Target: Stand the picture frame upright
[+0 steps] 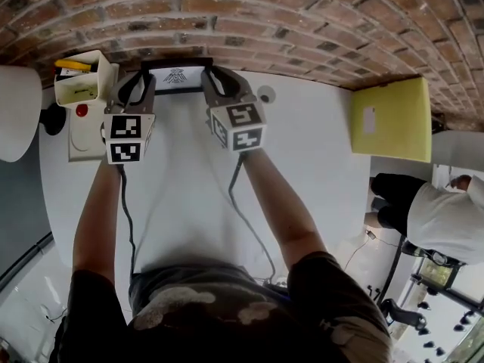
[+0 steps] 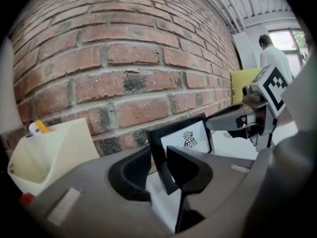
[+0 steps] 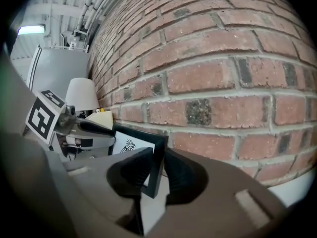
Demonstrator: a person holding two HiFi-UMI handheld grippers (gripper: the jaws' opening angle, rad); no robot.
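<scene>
A black picture frame (image 1: 178, 76) with a white print of a small dark figure stands nearly upright on the white table (image 1: 302, 150), close to the brick wall. My left gripper (image 1: 147, 82) is shut on the frame's left edge. In the left gripper view that edge (image 2: 159, 152) sits between the two jaws. My right gripper (image 1: 213, 80) is shut on the frame's right edge, and the right gripper view shows this black border (image 3: 157, 162) pinched between its jaws. Each gripper also shows in the other's view, the right gripper (image 2: 233, 123) and the left gripper (image 3: 91, 128).
A cream container (image 1: 82, 82) holding a yellow item stands left of the frame, above a white box with a red button (image 1: 82, 112). A white lampshade (image 1: 15, 112) is at the far left, a yellow board (image 1: 389, 119) at the right. A person (image 1: 446, 210) stands beyond the table's right edge.
</scene>
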